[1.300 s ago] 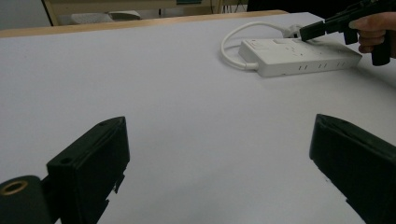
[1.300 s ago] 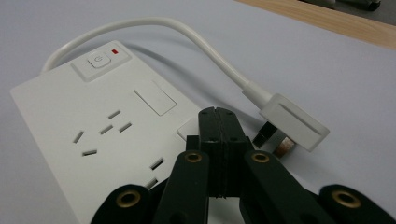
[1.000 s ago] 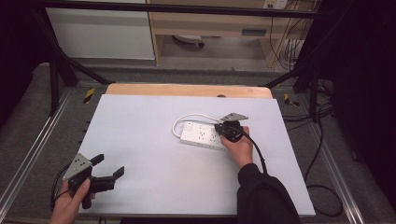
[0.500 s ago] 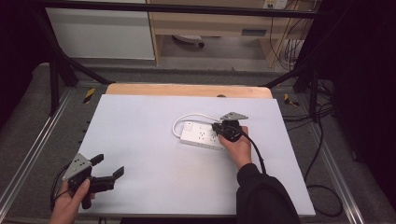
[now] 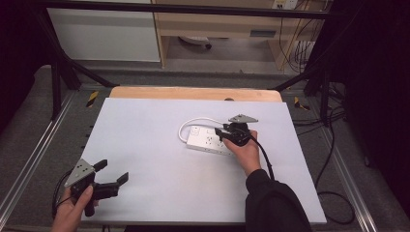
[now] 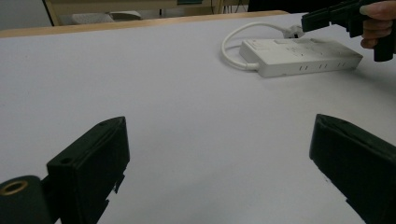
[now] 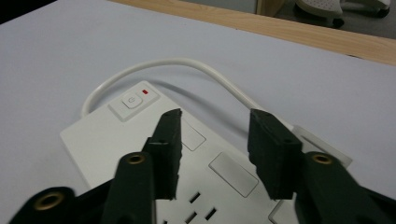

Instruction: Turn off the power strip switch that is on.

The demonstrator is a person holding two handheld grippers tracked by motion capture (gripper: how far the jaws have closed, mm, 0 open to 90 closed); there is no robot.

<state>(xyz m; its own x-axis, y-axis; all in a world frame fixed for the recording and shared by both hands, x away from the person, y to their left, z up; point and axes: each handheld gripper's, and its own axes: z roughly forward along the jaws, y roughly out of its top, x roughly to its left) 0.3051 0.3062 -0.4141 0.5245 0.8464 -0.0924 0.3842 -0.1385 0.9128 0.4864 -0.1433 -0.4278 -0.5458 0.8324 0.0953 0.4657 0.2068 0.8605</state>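
So, a white power strip [image 5: 209, 140] is seen lying flat on the pale table top [image 5: 145, 145], a bit right of the middle, with its white cable [image 5: 193, 123] looped off the far end and curled back round beside it. The right gripper [image 5: 223, 134] is held by a hand [image 5: 245, 151] just over the near-right end of the strip; its jaws have just been opening and now stand parted, with nothing pinched between them. In the right gripper view the strip's power button [image 7: 131, 100] and a small red light [image 7: 144, 92] are seen beyond the jaw tips, sockets right below them. The left gripper [image 5: 112, 173] is held well apart from the strip, toward the near-left corner of the table, jaws spread wide and nothing gripped. A wooden edge [image 5: 193, 93] is seen behind the strip.
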